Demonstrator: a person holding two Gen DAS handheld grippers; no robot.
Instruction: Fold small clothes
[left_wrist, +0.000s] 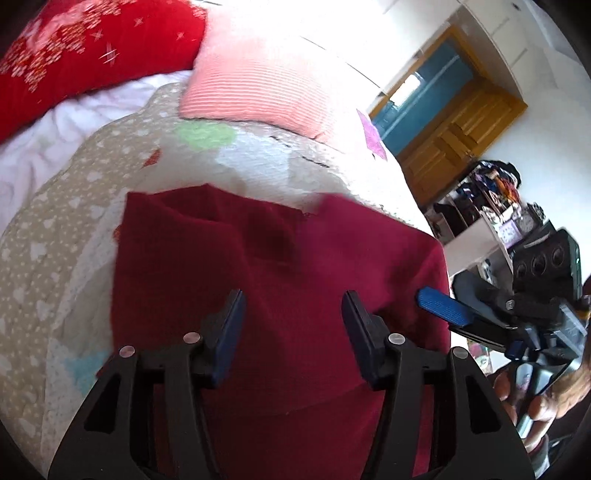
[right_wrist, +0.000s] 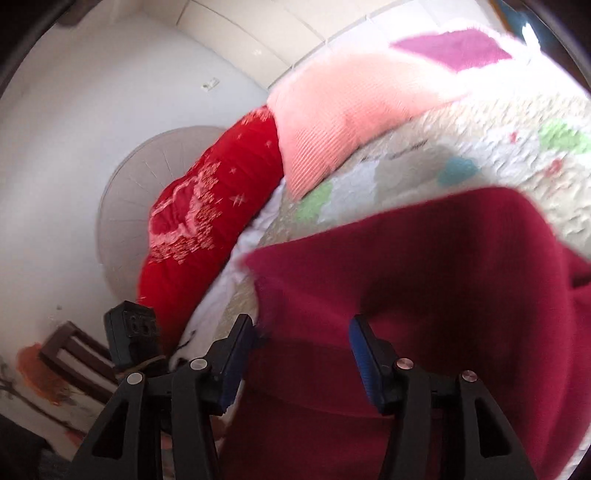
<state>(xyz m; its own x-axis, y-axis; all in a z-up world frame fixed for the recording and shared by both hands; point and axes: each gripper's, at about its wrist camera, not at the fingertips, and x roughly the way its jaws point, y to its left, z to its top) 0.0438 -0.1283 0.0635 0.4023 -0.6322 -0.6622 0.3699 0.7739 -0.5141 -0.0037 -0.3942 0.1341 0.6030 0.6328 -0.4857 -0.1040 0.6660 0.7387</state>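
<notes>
left gripper (left_wrist: 293, 325): jaws apart, nothing pinched, over dark red garment (left_wrist: 280, 295) | right gripper (right_wrist: 303, 350): jaws apart, over same garment's edge; nothing clamped | garment: partly folded on patterned quilt (left_wrist: 74, 206); pink pillow (left_wrist: 258, 85) and red pillow (left_wrist: 92, 44) beyond

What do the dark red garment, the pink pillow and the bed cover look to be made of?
Dark red garment: looks like a soft knit or fleece, matte, with a fuzzy edge and fine surface texture.
Pink pillow: ribbed fabric, maybe corduroy or plush; fine parallel ridges run across it.
Bed cover: seems quilted cotton, matte and puckered, printed with small white shapes and coloured patches.
</notes>
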